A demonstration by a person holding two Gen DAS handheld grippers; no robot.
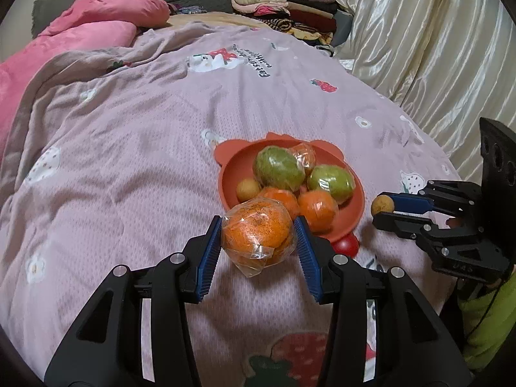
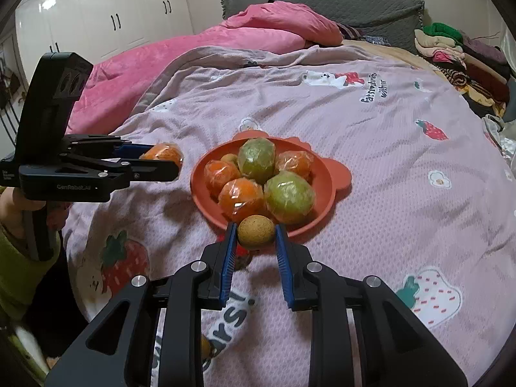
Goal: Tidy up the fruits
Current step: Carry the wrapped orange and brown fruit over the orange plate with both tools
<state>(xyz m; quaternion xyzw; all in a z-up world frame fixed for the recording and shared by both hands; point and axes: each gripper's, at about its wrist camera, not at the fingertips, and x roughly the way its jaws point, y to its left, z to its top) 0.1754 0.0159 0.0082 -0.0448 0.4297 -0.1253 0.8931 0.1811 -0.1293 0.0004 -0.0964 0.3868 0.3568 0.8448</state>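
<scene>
plastic-wrapped orange in left jaws, brown fruit in right jaws

my left gripper body: "GenRobot.AI" | blanket print: "ars!" fragment (rest hidden) | cursive by bear print: can't read

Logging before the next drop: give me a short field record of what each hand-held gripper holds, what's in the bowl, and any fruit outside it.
left hand-held gripper: shut on a plastic-wrapped orange
right hand-held gripper: shut on a small brown round fruit
bowl: orange-red, on the printed blanket
bowl contents: two wrapped green fruits, three wrapped oranges, one small brown fruit
outside bowl: red fruit on the blanket at the bowl's near rim, partly hidden
</scene>
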